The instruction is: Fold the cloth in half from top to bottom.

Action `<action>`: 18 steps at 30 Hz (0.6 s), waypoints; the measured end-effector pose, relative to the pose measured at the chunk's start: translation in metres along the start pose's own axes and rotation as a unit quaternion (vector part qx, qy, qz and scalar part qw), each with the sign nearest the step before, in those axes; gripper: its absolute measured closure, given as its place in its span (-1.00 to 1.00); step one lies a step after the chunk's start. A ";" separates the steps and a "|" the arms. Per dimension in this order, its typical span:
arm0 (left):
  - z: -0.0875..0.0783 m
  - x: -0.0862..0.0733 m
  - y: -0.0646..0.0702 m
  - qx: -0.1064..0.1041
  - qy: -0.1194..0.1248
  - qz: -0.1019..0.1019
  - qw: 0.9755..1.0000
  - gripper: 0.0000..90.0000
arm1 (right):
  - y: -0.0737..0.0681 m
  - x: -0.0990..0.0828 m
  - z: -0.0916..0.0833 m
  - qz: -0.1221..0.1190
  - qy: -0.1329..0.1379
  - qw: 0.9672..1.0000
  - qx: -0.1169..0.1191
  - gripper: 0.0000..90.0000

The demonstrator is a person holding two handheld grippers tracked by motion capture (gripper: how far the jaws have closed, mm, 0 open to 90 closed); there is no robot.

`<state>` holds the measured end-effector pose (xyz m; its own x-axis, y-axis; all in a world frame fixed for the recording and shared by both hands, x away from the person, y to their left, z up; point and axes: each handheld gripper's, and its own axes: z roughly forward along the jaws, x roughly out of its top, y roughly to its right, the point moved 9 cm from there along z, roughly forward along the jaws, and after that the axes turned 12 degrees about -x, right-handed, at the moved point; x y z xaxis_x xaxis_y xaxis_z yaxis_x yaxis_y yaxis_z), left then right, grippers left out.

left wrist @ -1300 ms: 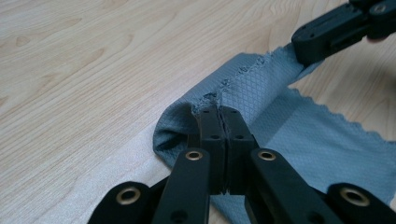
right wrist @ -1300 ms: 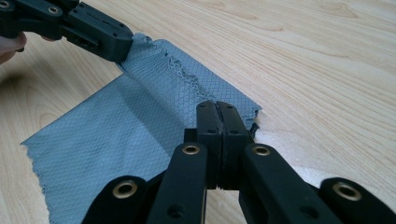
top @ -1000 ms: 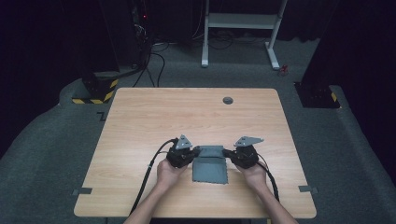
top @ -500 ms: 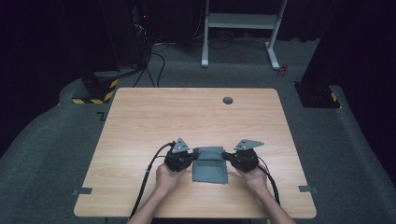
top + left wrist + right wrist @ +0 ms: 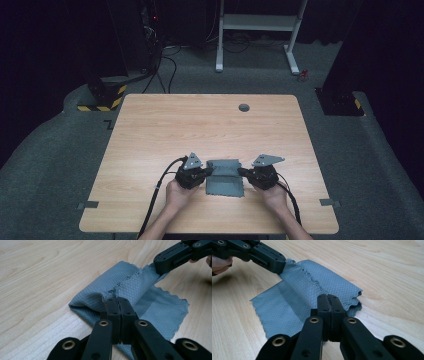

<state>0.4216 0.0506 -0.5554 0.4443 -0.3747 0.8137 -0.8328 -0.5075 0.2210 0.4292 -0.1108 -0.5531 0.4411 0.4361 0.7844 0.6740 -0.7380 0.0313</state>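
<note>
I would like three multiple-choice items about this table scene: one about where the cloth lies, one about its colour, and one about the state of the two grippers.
1. Where does the cloth lie on the table?
A. Near the person's edge, between the two grippers
B. At the far edge, beside the round hole
C. Hanging over the left edge

2. What colour is the cloth?
A. Red
B. Grey-blue
C. Yellow

3. In what state are the left gripper and the right gripper?
A. Both wide open above the cloth
B. One open, one shut
C. Both shut on the cloth

Right letters:
1 A: the high view shows it between the hands, near the front edge.
2 B: both gripper views show grey-blue woven fabric.
3 C: in each gripper view the fingers meet on the folded cloth's edge.
</note>
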 end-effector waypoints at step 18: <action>0.002 -0.017 0.013 -0.009 -0.005 0.009 1.000 0.96 | -0.008 -0.016 -0.005 -0.002 -0.003 1.000 0.004 0.99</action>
<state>0.4037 0.0485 -0.5670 0.4317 -0.3918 0.8125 -0.8466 -0.4870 0.2150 0.4135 -0.1145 -0.5626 0.4429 0.4418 0.7802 0.6802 -0.7325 0.0287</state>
